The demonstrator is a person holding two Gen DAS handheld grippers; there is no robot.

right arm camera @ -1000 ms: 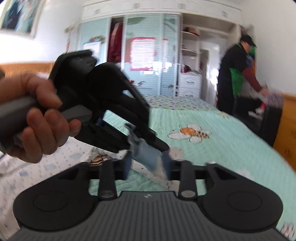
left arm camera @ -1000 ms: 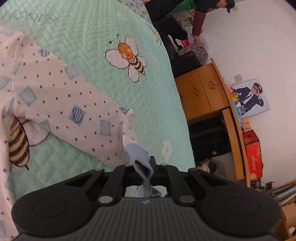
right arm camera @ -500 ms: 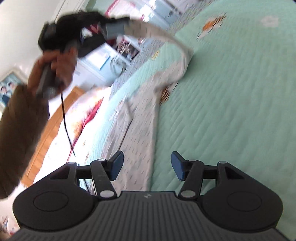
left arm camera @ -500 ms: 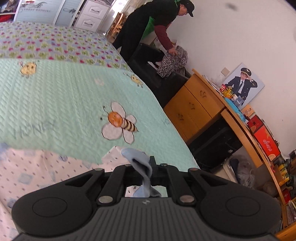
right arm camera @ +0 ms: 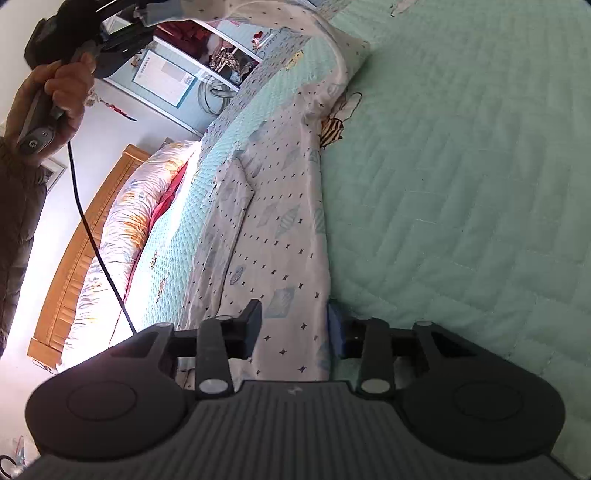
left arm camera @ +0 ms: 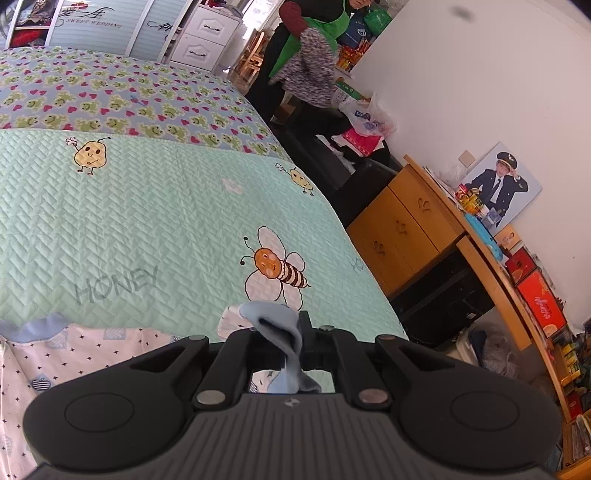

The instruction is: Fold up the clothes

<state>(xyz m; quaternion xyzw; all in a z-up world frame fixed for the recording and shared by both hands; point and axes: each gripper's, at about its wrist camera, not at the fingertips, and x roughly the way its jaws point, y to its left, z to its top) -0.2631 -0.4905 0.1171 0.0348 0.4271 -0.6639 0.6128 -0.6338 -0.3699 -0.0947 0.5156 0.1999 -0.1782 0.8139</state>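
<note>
A white garment with small dark stars and blue diamond patches (right arm camera: 280,221) lies in a long strip on the mint quilted bed cover (right arm camera: 461,184). My left gripper (left arm camera: 291,332) is shut on its light blue cuff (left arm camera: 273,321) and holds it above the bed; the cloth (left arm camera: 92,354) trails down to the left. In the right wrist view that left gripper (right arm camera: 147,14) is high at the top left, in a person's hand. My right gripper (right arm camera: 295,325) is low over the near end of the garment. Its jaws are closing with the fabric's edge between the fingers.
A person in a green apron (left arm camera: 306,44) stands past the bed's far corner by dark bags. A wooden cabinet (left arm camera: 399,229) and a cluttered desk run along the right wall. A rolled duvet (right arm camera: 129,214) and a wooden headboard (right arm camera: 74,258) lie beyond the garment.
My left gripper rose with the cuff, so its view now takes in the far end of the bed. My right gripper rolled, dropped to the garment's near edge, and its jaws narrowed.
</note>
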